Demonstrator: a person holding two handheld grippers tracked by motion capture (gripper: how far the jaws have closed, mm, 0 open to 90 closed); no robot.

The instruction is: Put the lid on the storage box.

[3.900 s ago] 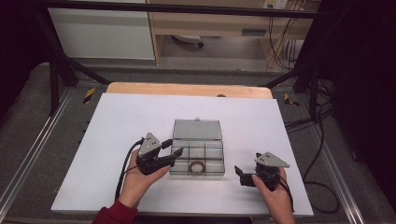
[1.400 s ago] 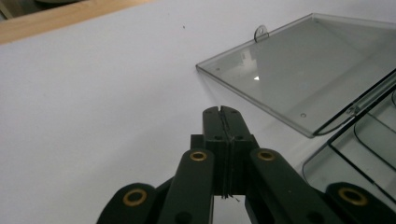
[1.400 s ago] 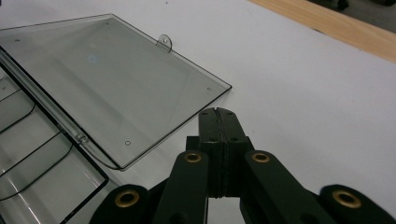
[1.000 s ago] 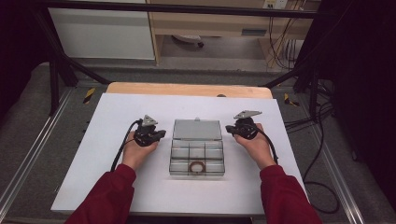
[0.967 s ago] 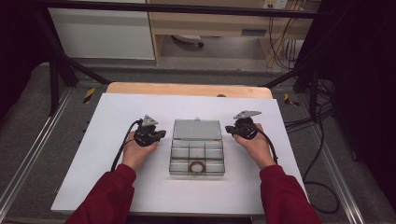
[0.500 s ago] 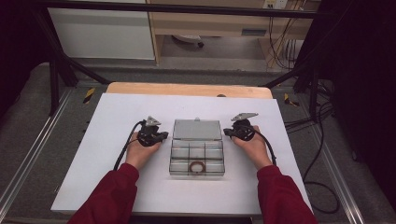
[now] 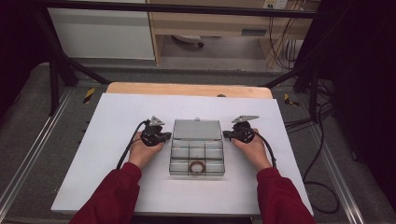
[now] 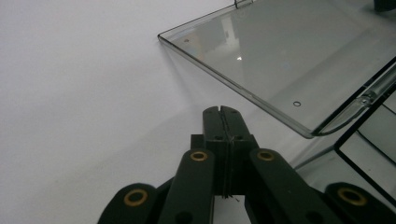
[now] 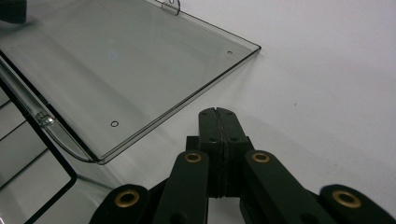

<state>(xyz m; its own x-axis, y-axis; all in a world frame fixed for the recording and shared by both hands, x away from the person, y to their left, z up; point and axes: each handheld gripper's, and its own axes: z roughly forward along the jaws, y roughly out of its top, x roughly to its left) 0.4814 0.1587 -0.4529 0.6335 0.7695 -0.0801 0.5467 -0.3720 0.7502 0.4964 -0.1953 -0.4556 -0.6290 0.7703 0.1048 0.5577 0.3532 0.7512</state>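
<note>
Now we flank the open organizer box (image 7: 197, 148) mid-frame on the bench (image 7: 116, 116), left claw (image 7: 164, 136) and right claw (image 7: 226, 134) both closed, empty; an uneven nudge could flip its lid (image 8: 299, 51) crooked.

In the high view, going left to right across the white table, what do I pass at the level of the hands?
Black cable → left tool → clear plastic compartment box with open lid → right tool → second black cable.

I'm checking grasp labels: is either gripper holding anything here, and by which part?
Nothing is held. The left gripper and right gripper are both shut on nothing, each beside a side edge of the open lid.
</note>
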